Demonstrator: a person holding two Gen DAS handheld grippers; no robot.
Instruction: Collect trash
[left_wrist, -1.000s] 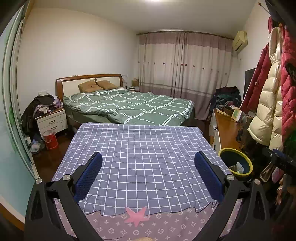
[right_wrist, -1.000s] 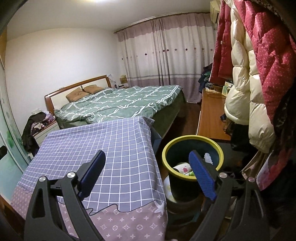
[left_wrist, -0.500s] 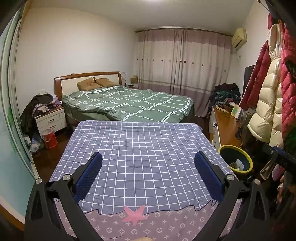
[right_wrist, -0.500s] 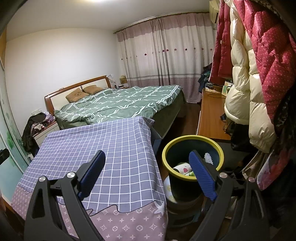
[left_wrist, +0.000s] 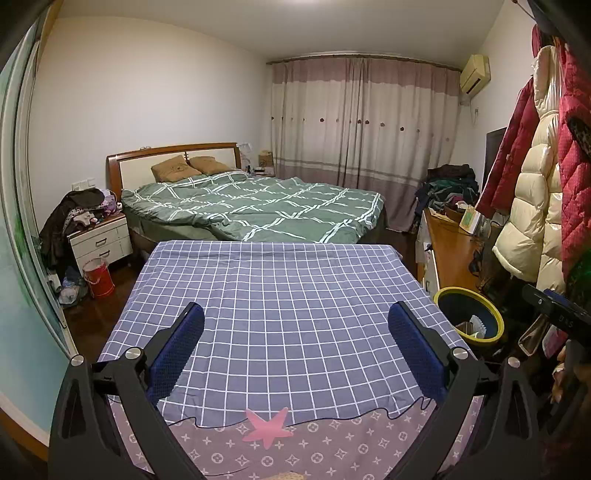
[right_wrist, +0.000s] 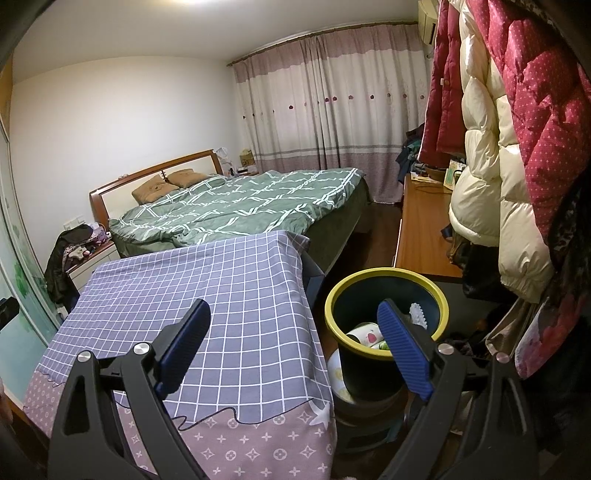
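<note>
Between the blue ribbed pads (left_wrist: 177, 352) of the left gripper (left_wrist: 295, 314): only checked cloth, jaws spread wide, holding nothing. Hovering over a table under a blue-and-white checked tablecloth (left_wrist: 280, 295), pink starfish print (left_wrist: 267, 428) near its front hem. Off the table's right edge, on the floor: one dark waste bin with a yellow rim (left_wrist: 496, 319), scraps of paper inside.

Right gripper (right_wrist: 291, 314) likewise gaping and empty, left pad over the tablecloth's (right_wrist: 207, 295) right part, right pad (right_wrist: 402, 354) crossing in front of the waste bin (right_wrist: 388, 275) and hiding part of its near rim. Inside the bin: a white cup with pink marks (right_wrist: 365, 332), a white ridged piece (right_wrist: 417, 314), something green, partly hidden.

Farther out: one bed with a green quilt (left_wrist: 258, 206), two tan pillows (left_wrist: 175, 168), one white nightstand (left_wrist: 101, 242) heaped with clothes, one red bucket (left_wrist: 98, 277) below it. Right side: wooden counter (right_wrist: 421, 229), hanging padded coats, red (right_wrist: 535, 110) and cream (right_wrist: 484, 147), crowding close above the bin. Drawn pink curtains (left_wrist: 365, 129) behind.
</note>
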